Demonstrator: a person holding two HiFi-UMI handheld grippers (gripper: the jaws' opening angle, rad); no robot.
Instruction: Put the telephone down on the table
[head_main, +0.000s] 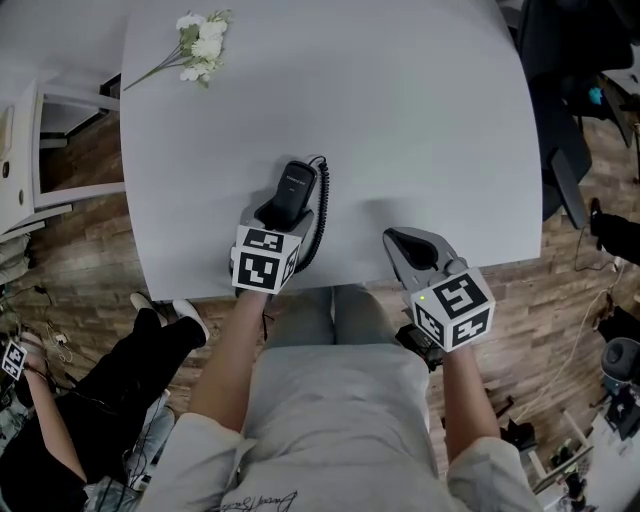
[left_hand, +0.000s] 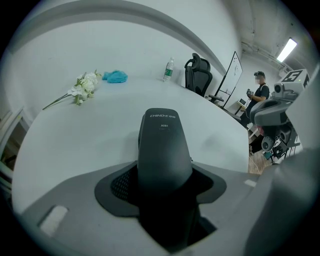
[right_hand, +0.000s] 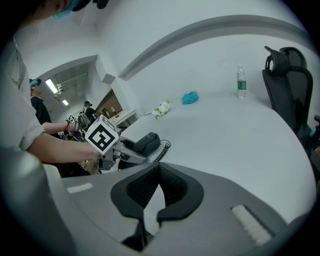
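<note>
Where the white, round-edged counter (head_main: 420, 120) curves to its near edge in the lower middle of the head view, the left gripper (head_main: 284, 218) has its jaws clamped on a black plastic telephone handset (left_hand: 164, 145). The left gripper view shows one jaw on each side of its body at frame centre. The handset points up the frame toward the counter's middle and sits tilted over the surface. Whether its far end touches the counter is hard to judge from these angles. A black coiled cord (head_main: 319, 215) curls along the handset's right side and lies on the counter.

Right of it in the head view, well apart, the right gripper (head_main: 399, 239) hangs over the counter's near edge. Its jaws are together with nothing between them, and the right gripper view shows the dark pads (right_hand: 138, 188) meeting at their tips.

A spray of white flowers (head_main: 198, 45) lies on the counter at the upper left of the head view. In the left gripper view, a crumpled teal cloth (left_hand: 115, 76) and a clear plastic water bottle (left_hand: 169, 69) sit near the counter's far edge in the upper middle. A black high-backed office chair (left_hand: 198, 75) stands just right of the bottle. A person in black trousers (head_main: 150, 350) is at the lower left of the head view, on the wood-plank floor (head_main: 80, 250).
</note>
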